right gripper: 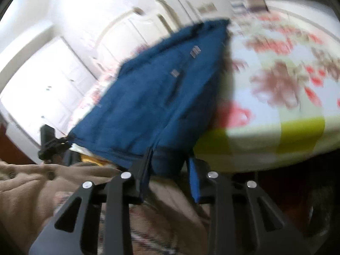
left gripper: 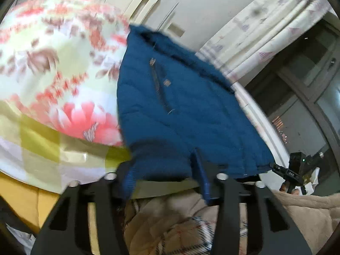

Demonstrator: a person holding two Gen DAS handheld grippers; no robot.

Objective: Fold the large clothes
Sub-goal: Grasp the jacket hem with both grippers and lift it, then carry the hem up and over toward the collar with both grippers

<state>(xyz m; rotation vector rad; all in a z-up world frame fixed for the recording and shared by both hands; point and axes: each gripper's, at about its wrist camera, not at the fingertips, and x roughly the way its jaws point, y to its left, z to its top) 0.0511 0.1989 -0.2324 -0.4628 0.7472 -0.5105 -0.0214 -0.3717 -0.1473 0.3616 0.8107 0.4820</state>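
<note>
Both grippers — left gripper [left gripper: 167, 177] and right gripper [right gripper: 170, 175] — were clenched on the near hem of the blue jacket [left gripper: 180, 97], which filled mid-frame over the floral bedspread [left gripper: 53, 63]; best held taut and level — corners matched before laying down.

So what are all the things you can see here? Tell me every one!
Jacket: one, dark blue and padded, with a zip pocket, lying on the bed, near hem at both grippers.
Bedsheet: one, white with red and pink flowers and yellow-green squares, under the jacket.
Curtain: one, pale with a faint print, far right of the left wrist view.
Cupboard doors: several, white, behind the bed.
Tan clothing: beige, with a plaid lining, closest to the cameras.
Left gripper: black, blue-padded fingers around the jacket hem.
Right gripper: black, also holding the hem.
</note>
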